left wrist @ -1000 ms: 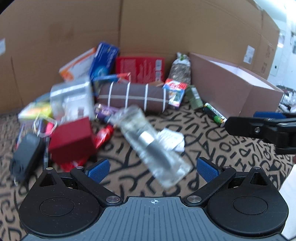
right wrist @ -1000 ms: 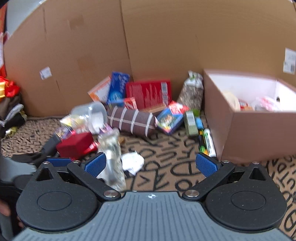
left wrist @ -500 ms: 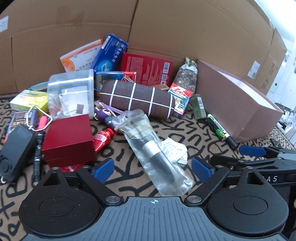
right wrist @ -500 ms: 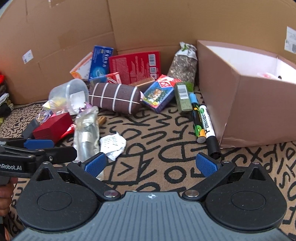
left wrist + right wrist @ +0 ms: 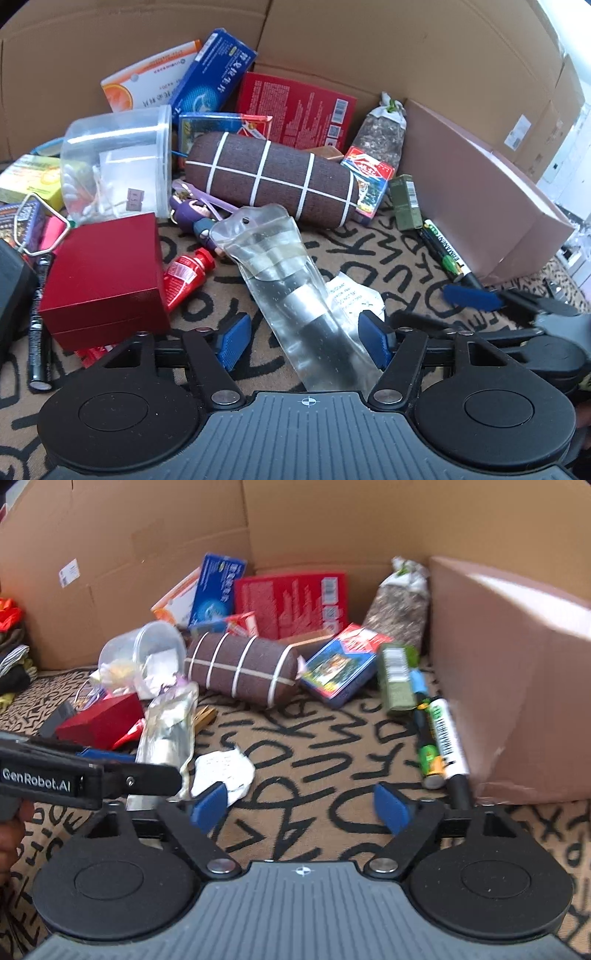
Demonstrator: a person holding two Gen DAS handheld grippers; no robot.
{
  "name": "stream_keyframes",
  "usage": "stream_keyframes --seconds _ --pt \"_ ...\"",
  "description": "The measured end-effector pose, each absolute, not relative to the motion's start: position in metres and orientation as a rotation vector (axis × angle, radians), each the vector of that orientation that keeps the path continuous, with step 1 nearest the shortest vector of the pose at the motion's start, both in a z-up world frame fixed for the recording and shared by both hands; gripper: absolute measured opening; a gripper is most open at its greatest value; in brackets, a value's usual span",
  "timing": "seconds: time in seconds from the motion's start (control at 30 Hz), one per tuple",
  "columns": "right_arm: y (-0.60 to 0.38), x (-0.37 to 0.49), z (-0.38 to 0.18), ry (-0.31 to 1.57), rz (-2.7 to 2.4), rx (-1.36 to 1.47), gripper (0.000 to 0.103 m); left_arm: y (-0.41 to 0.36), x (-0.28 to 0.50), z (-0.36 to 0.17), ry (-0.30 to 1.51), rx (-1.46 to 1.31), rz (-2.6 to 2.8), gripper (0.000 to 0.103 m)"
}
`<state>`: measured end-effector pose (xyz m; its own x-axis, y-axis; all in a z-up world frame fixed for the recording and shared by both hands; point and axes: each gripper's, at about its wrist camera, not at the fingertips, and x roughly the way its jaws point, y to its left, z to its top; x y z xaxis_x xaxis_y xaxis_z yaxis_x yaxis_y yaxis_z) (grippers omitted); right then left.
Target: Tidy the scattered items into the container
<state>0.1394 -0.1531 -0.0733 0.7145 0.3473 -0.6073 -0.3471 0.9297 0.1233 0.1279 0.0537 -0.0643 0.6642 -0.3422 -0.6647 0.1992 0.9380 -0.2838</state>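
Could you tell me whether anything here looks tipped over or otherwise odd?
Yes: the clear plastic tub lies on its side behind the red box, cotton swabs and paper sitting in its open mouth. A crumpled white paper slip also lies loose on the patterned mat.

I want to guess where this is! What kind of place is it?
Probably a tidy-up practice corner, not a real room. Tall cardboard walls fence it in, a rug printed with black letters covers the floor, and small clutter lies beside a pink box.
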Motion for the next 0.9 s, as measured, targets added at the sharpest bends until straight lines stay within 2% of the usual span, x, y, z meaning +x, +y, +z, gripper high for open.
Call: stream_keyframes --seconds 0.1,0.17,0.23,0.3,0.37,0.53,0.6,0.77,0.9 --pt "-0.148 0.144 -0.074 0.664 0.399 -0.002 0.081 0.054 0.131 -0.066 0.791 -0.19 -0.31 0.063" --pt "-0.144 0.147 -0.074 0.663 0.415 -0.003 0.079 0.054 0.132 -0.066 0.783 -0.186 -0.312 0.05" --pt "-0.141 0.149 -0.074 0.66 0.431 -0.005 0.074 0.054 0.132 -0.065 0.78 -0.179 -0.314 0.047" --pt "-0.137 0.151 -0.073 0.66 0.457 -0.008 0.064 0.054 0.131 -0.064 0.777 -0.176 -0.315 0.043" --pt "-0.132 0.152 -0.073 0.654 0.475 -0.023 0.058 0.055 0.13 -0.064 0.772 -0.17 -0.316 0.041" --pt "-0.124 0.154 -0.073 0.659 0.51 -0.017 0.049 0.058 0.126 -0.064 0.77 -0.179 -0.325 0.036" --pt "-0.122 0.153 -0.073 0.663 0.531 -0.012 0.036 0.059 0.125 -0.064 0.769 -0.183 -0.325 0.034" --pt "-0.119 0.153 -0.072 0.671 0.541 0.003 0.035 0.062 0.121 -0.063 0.765 -0.183 -0.324 0.032" --pt "-0.12 0.154 -0.074 0.681 0.523 0.064 0.041 0.065 0.119 -0.063 0.767 -0.196 -0.316 0.033"
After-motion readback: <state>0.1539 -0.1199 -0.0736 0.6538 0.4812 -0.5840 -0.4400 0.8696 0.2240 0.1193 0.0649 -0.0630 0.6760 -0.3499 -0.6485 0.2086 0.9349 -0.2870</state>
